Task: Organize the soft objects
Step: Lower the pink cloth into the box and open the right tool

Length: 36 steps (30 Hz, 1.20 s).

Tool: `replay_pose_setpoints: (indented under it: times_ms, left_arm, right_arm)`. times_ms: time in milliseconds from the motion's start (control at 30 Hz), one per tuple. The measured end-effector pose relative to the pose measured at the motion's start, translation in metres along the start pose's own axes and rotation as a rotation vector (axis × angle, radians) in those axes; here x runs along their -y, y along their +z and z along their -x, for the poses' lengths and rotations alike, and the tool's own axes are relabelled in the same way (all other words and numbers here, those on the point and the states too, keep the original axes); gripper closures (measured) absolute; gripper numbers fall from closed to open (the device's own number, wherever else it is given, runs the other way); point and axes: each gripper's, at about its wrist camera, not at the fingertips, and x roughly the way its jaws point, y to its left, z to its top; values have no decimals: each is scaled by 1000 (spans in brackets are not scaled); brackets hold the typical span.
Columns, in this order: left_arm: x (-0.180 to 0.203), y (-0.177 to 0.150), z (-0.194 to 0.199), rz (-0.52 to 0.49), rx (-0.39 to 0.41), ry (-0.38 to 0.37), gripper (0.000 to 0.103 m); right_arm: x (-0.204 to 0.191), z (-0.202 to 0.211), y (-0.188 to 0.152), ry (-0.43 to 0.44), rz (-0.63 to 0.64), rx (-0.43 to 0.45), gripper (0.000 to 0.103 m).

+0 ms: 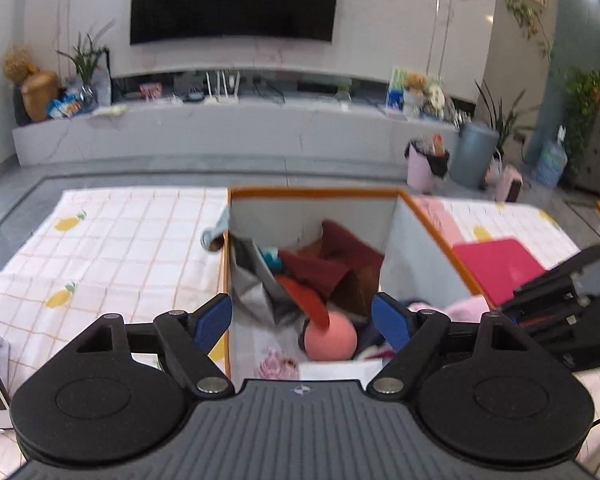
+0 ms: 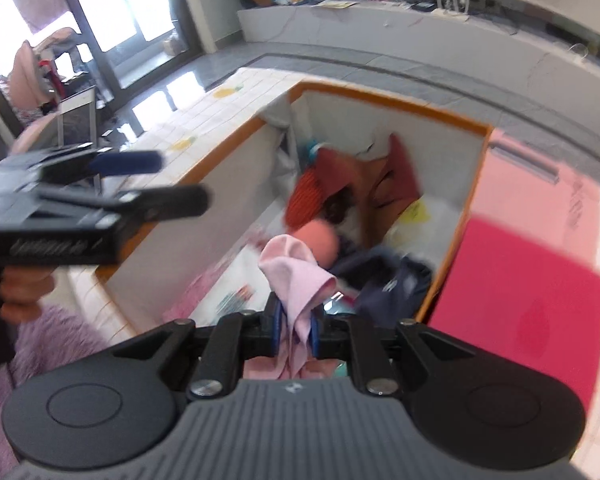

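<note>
Right wrist: right gripper (image 2: 294, 330) clamps pink cloth (image 2: 296, 268) over orange-rimmed box (image 2: 380, 98); left gripper (image 1: 302, 322) wide open, empty.

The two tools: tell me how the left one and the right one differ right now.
The left tool stands wide open with nothing between its blue pads, while the right tool is shut on a pale pink cloth. The left tool hangs over the coral ball; the right tool's cloth hangs over the box's near end. Both have blue pads and point down into the orange-rimmed box.
</note>
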Motion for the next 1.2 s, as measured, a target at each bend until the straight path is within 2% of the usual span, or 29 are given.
replay_pose_setpoints:
  times_ms: [167,267,333,467,567,700,833,933,1033,1067,1133,1167,1200]
  left_arm:
    - [2,-1,7,36,77,34,10]
    - [-5,-6,6,78,81,14,10]
    - [-8,-10,5,89,84,-9,10]
    - [-15,-20,1,111,69,-65,10]
    - [-15,-24,-2,111,50,-81,10]
    - [-7,-28,1,71,61,-62,10]
    - [-4,-30,1,37,53,-71,10]
    - [-2,-33,-4,4,2,-107,10]
    - [3,-36,-2,-29,16,-86,10]
    - [4,-36,-1,-35,22,-85,10]
    - [5,-36,-1,-28,23,-87,10]
    - [5,-37,0,-25,20,-89,10]
    - [5,-37,-1,-25,17,-89,10]
  right_arm:
    - [12,-10,36,-141,-48,-7,90]
    - [17,-29,59,-291,-47,-6,90]
    - [19,-46,73,-348,4,-32,90]
    - [21,-79,93,-380,63,-61,91]
    - [20,-95,99,-346,58,-67,91]
    - [22,-123,105,-384,67,-164,91]
    - [23,-144,103,-474,129,-237,91]
    - [27,-152,103,-466,112,-278,91]
    - [32,-162,100,-485,110,-332,91]
    - [33,-163,100,-497,110,-325,89]
    - [35,-159,101,-493,94,-283,61]
    - [34,-157,102,-467,96,-261,55]
    - [32,-155,103,-447,102,-246,44]
